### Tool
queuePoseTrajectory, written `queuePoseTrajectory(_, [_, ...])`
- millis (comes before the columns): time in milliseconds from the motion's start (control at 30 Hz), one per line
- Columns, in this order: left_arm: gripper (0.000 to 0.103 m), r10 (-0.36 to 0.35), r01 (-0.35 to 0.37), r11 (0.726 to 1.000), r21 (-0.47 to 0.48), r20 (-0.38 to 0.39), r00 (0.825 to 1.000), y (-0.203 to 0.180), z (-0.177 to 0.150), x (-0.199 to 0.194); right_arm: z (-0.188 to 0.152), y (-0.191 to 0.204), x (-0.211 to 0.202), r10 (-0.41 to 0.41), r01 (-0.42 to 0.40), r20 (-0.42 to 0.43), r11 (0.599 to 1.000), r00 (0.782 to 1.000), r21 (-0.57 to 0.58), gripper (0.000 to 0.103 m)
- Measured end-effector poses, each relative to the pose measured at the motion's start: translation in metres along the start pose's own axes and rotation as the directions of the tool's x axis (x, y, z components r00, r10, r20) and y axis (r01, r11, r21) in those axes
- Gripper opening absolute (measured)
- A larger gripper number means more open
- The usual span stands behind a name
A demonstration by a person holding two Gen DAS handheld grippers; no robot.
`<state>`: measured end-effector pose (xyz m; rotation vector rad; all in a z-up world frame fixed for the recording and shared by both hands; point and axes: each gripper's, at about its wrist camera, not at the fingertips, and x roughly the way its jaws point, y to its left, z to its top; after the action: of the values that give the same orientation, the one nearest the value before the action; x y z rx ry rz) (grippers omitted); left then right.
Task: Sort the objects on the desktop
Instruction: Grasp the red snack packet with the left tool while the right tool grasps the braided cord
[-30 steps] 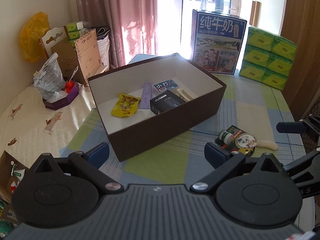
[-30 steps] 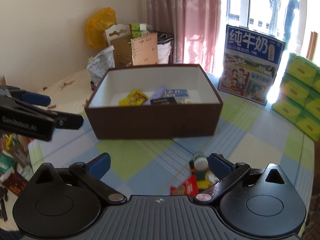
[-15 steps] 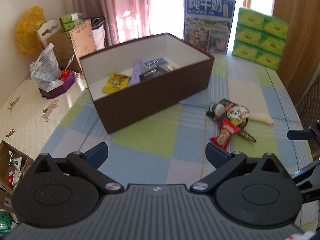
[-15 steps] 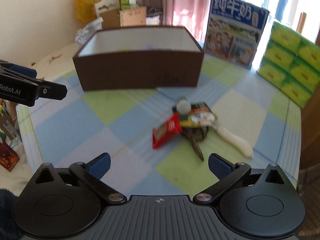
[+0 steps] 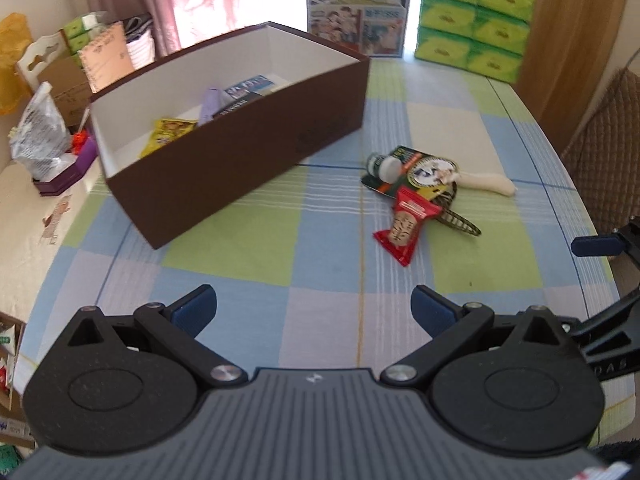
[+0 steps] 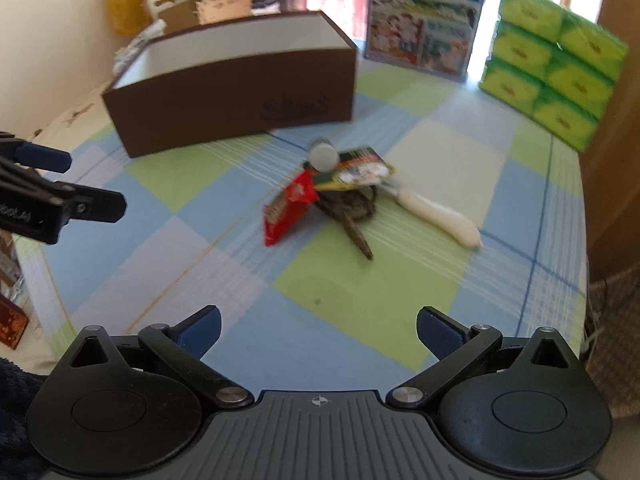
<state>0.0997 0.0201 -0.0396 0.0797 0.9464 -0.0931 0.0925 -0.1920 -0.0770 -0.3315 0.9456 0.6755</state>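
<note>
Matt cardboard box (image 5: 256, 152), glossy red wrapper (image 5: 408, 224) (plastic), woven checked tablecloth (image 5: 304, 248)

In front of you the box (image 5: 240, 152) sits on the table (image 5: 280, 240), far and to the left. Inside it lie a snack bag (image 5: 170, 134) at the left and a pouch (image 5: 210, 106) just right of it. Right of the box, apart from it, a small heap rests on the cloth: a bottle (image 5: 384, 166) at the far left, a packet (image 5: 408, 226) nearest you, a handle (image 5: 488, 182) sticking out right. Behind the box stand a carton (image 5: 358, 8) and, right of it, stacked packs (image 5: 472, 20).
</note>
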Motion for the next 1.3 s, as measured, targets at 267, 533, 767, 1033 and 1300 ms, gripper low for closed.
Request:
queuePoseTrajectory(267, [0.101, -0.068, 0.069, 0.994, 0.08, -0.017, 0.998, -0.011, 0.004, 0.021, 0.0, -0.018, 0.011, -0.065, 0.067, -0.028, 0.995, 0.997, 0.07, 0.101])
queuePoseTrajectory(533, [0.094, -0.144, 0.147, 0.974, 0.175, -0.03, 0.989, -0.02, 0.015, 0.052, 0.0, -0.038, 0.021, -0.146, 0.147, -0.02, 0.98, 0.989, 0.135, 0.101])
queuePoseTrajectory(767, [0.086, -0.226, 0.234, 0.932, 0.278, -0.059, 0.972, -0.034, 0.029, 0.085, 0.002, -0.062, 0.028, -0.186, 0.19, -0.037, 0.953, 0.982, 0.235, 0.101])
queuePoseTrajectory(1033, [0.078, -0.269, 0.284, 0.88, 0.382, -0.092, 0.959, -0.049, 0.047, 0.128, -0.004, -0.083, 0.035, -0.22, 0.235, -0.082, 0.917, 0.972, 0.324, 0.101])
queuePoseTrajectory(1300, [0.063, -0.309, 0.33, 0.833, 0.443, -0.123, 0.943, -0.064, 0.056, 0.159, -0.003, -0.083, 0.043, -0.204, 0.223, -0.091, 0.911, 0.975, 0.347, 0.101])
